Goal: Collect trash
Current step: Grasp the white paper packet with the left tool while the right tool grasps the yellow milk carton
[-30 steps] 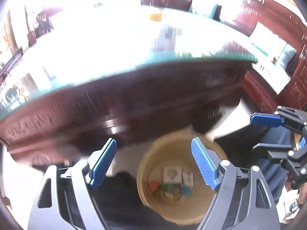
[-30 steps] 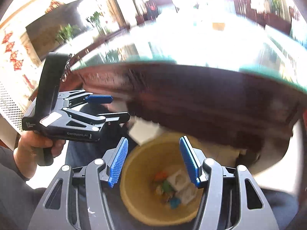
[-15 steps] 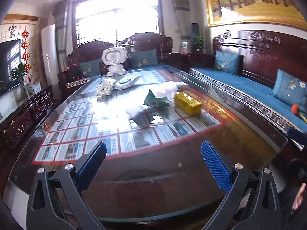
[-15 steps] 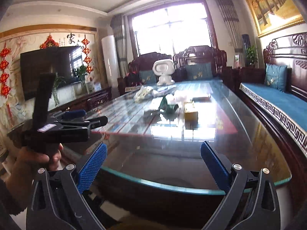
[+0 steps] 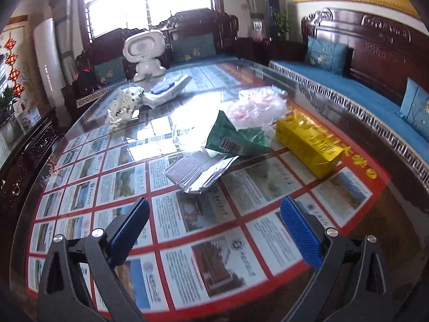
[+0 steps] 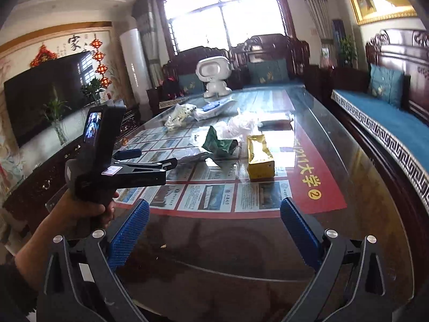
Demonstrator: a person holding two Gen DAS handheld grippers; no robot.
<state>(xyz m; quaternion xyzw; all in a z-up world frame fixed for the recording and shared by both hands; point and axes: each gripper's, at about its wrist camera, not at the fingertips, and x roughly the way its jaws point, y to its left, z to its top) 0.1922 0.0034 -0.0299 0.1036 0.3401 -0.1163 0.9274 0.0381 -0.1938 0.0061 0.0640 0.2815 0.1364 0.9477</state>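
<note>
Glass tabletop (image 5: 80,187) w/ printed sheets under it filling left wrist view, glossy & reflecting window. Left gripper (image 5: 214,230) hovering over near end, jaws spread wide, nothing btwn blue ribbed pads; jaws have just been opening. Trash lying mid-table, well apart from pads: flat silver foil wrapper (image 5: 198,173), creased; green snack bag (image 5: 236,139), torn, crumpled; clear plastic bag (image 5: 257,106), thin, bunched; yellow foil pack (image 5: 308,145), blocky, glossy. Nothing picked up here, so judging several pieces left to collect.

Right wrist view: right gripper (image 6: 214,230) also gaping wide & empty, jaws just been opening, sitting short of table's near edge. Seeing left gripper (image 6: 150,161) held in a hand (image 6: 88,206), reaching toward the foil. Yellow foil pack (image 6: 260,155) & green snack bag (image 6: 219,142) lying side by side, not touching. White toy robot (image 6: 214,77), smooth, rounded, standing at far end; prob not trash.
</note>
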